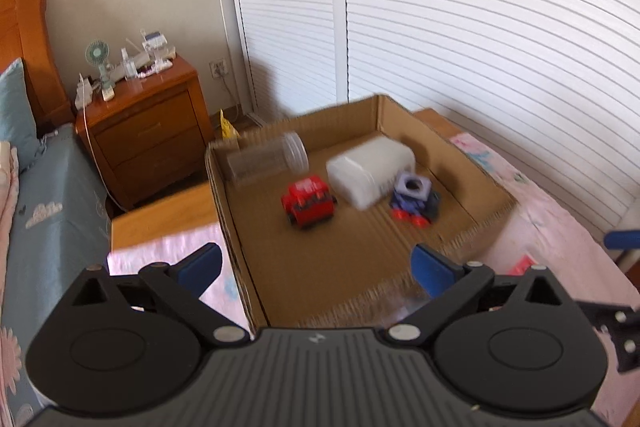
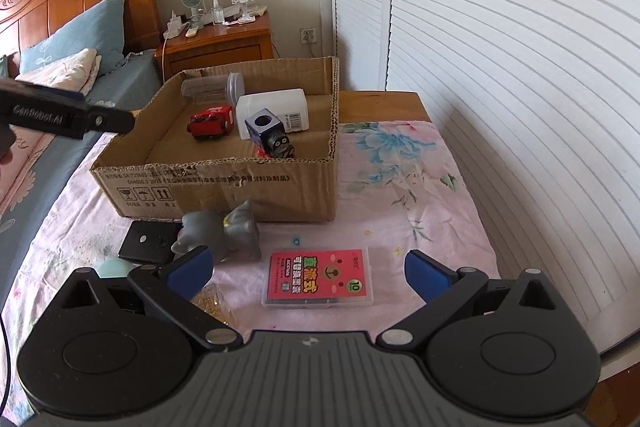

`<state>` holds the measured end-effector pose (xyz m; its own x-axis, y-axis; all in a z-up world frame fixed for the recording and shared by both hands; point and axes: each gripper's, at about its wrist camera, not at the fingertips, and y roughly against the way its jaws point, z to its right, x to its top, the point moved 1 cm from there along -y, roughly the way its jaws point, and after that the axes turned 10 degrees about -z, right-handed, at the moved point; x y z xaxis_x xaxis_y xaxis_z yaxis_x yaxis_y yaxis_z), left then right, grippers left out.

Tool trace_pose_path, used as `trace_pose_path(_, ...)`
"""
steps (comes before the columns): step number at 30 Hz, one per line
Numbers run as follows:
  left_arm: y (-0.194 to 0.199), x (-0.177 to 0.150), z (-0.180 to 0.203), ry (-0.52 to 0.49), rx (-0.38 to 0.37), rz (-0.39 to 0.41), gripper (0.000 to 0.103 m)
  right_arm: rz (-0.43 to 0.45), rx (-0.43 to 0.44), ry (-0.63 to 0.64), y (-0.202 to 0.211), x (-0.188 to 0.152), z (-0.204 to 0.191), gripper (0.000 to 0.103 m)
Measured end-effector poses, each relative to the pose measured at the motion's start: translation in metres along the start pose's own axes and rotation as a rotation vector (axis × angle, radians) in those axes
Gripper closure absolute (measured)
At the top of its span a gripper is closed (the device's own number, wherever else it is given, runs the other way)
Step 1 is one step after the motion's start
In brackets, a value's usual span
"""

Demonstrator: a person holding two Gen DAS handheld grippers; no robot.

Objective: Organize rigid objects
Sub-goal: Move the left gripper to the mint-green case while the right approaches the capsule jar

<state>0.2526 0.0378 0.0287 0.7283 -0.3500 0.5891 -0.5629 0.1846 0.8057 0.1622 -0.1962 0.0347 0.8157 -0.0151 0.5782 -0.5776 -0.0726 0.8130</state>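
Left hand-held gripper [image 1: 316, 267] gapes, seemingly empty, above cardboard box [image 1: 236, 227].

My left gripper [image 1: 316, 269]: black ribbed body, two round black discs, silver screws, blue pads [image 1: 434, 269]. My right gripper [image 2: 308, 269]: the same build, with a small white logo on the ribbed body. In its view the left gripper's black side bears white lettering.
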Motion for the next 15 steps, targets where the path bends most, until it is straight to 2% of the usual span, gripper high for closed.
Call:
trace_pose_path(8,-0.005,-0.05,0.01,0.083,0.012,-0.034,0.002,-0.002,0.008,0.012,0.001,-0.008,-0.003,0.0)
trace_pose_path(13,-0.024,-0.071,0.014,0.11,0.067,-0.078,0.003,-0.005,0.018,0.027,0.001,-0.014,-0.006,0.0)
trace_pose_path(15,-0.03,-0.078,0.013,0.128,0.05,-0.092,0.003,-0.007,0.019,0.034,0.0,-0.016,-0.007,0.0)
